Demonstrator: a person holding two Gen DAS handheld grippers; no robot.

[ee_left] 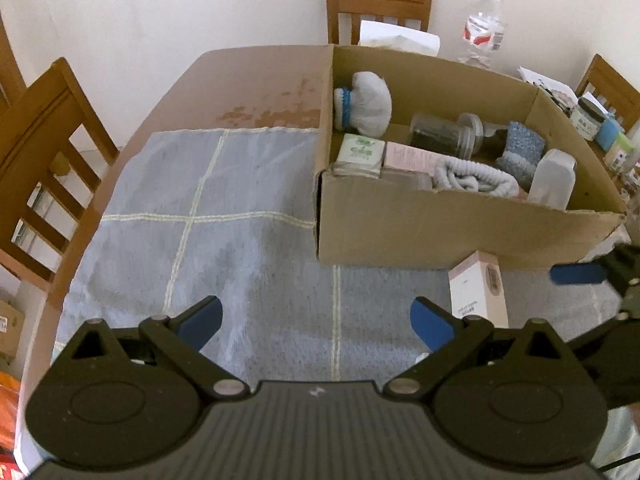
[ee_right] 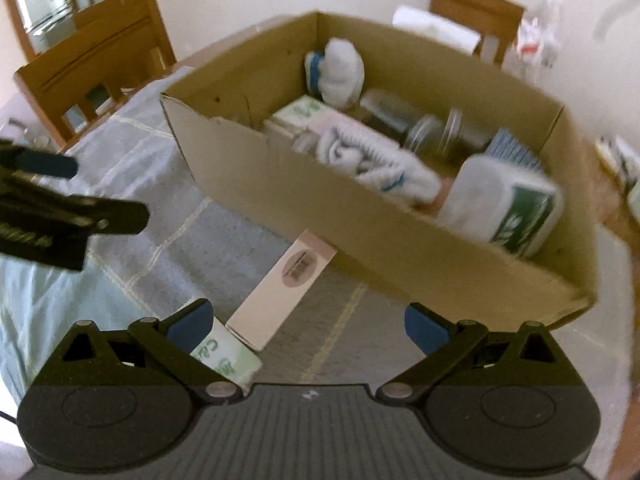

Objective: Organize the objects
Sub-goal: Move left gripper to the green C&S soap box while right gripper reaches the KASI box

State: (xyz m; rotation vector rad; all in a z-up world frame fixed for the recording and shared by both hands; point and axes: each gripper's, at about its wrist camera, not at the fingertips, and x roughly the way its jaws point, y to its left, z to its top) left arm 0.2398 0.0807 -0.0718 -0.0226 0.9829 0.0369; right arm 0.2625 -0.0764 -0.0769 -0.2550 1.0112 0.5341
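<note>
Your left hand-held gripper (ee_left: 316,326) is released, jaws spread wide over the grey cloth (ee_left: 224,240) and grasping nothing. Your right hand-held gripper (ee_right: 306,326) is likewise released and empty. The cardboard box (ee_right: 360,224) sits on the worktop (ee_left: 260,80) and already holds socks, jars, small cartons and a white bottle. Two items remain outside it: a pink carton (ee_right: 280,288) lying on the cloth with one end just beside the box's near wall, and a green-and-white carton (ee_right: 224,356) touching the pink one, partly hidden under your right gripper's left finger. Risk, as I judge it: closing on the pink carton may drag the green one along or pinch the cloth. The right view is blurred, so your alignment may be off. Lifting low could catch the box wall.
</note>
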